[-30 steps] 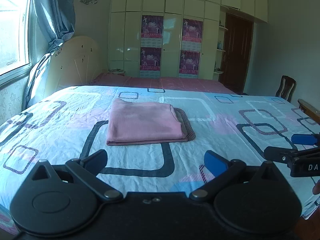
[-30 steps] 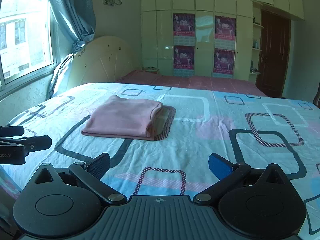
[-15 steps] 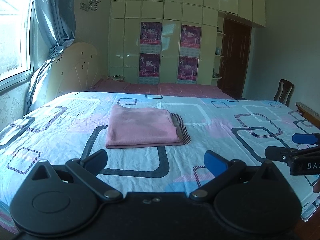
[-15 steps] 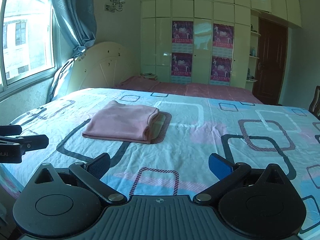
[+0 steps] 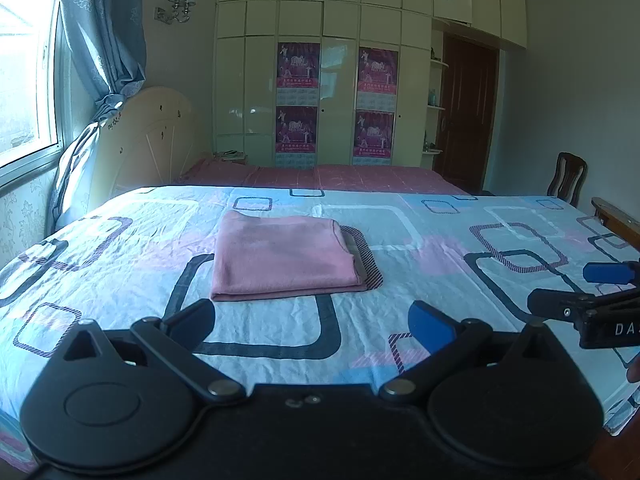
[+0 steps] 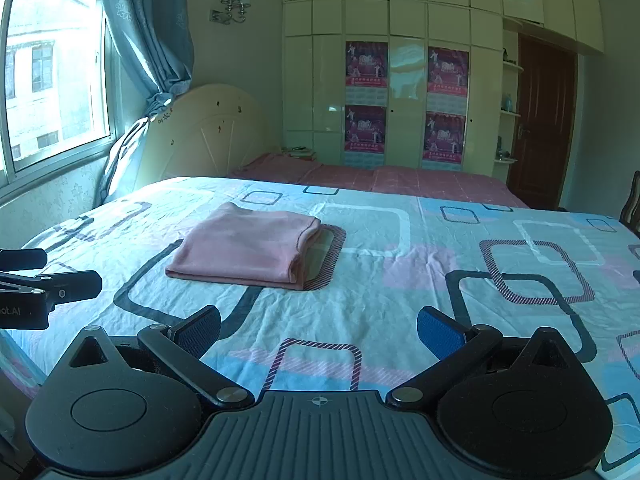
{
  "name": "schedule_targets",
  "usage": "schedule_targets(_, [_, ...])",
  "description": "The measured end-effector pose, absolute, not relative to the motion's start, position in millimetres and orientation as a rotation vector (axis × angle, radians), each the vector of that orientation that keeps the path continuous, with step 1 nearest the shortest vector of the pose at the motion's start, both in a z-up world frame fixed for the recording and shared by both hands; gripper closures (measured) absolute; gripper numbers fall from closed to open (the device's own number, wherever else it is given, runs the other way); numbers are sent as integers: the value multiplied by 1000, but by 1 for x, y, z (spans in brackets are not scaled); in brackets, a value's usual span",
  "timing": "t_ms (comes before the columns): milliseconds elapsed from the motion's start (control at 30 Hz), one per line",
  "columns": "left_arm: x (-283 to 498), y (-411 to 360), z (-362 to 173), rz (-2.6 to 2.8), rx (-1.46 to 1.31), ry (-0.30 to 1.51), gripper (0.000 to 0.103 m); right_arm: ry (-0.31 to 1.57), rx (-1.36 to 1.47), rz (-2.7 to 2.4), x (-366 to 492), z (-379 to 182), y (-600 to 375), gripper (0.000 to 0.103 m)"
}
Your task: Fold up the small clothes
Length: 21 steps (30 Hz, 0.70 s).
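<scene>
1. One pink garment (image 5: 282,256) lies on the bed (image 5: 400,280), folded into a flat rectangle. Two grippers are in sight, and each carries two fingers.
2. Four purple posters (image 5: 298,65) hang on the wardrobe (image 5: 340,80) doors, two above two. One wall lamp (image 5: 178,6) with two shades is mounted beside the one curtain (image 5: 104,32). One wooden chair (image 5: 566,176) stands past the bed's far right edge, and one dark door (image 5: 466,114) is set in the back corner.
3. The left gripper (image 5: 310,322) hangs over the near part of the bed with its fingers spread wide and nothing between them. The garment lies ahead of it, apart from both fingertips and a little to the left of the gap's middle.
4. The right gripper (image 6: 318,330) is likewise spread wide and holds nothing. From the right wrist view the garment (image 6: 246,246) sits ahead and to the left, well clear of its fingertips.
5. Each gripper shows at the edge of the other's view, side by side over the bed.
6. The garment looks like soft knit cloth, with smooth layered edges and a rounded fold on its right side.
7. The sheet is thin and creased, printed with rounded rectangles in black, white, blue and striped purple.
8. The fingers are black plastic with textured blue pads (image 6: 438,336). The wardrobe fronts are glossy cream panels.
</scene>
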<state>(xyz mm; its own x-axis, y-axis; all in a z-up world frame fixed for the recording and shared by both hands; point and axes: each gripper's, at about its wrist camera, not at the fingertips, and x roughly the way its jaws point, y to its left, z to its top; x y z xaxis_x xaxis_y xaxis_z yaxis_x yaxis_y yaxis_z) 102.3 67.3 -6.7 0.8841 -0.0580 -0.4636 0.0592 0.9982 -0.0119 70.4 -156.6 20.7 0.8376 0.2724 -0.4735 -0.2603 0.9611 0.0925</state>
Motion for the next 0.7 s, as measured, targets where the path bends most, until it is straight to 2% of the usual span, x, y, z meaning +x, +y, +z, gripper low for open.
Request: schedule_targets(700, [104, 70, -8, -63, 1, 486, 1, 497, 33, 292, 77, 22, -152, 0])
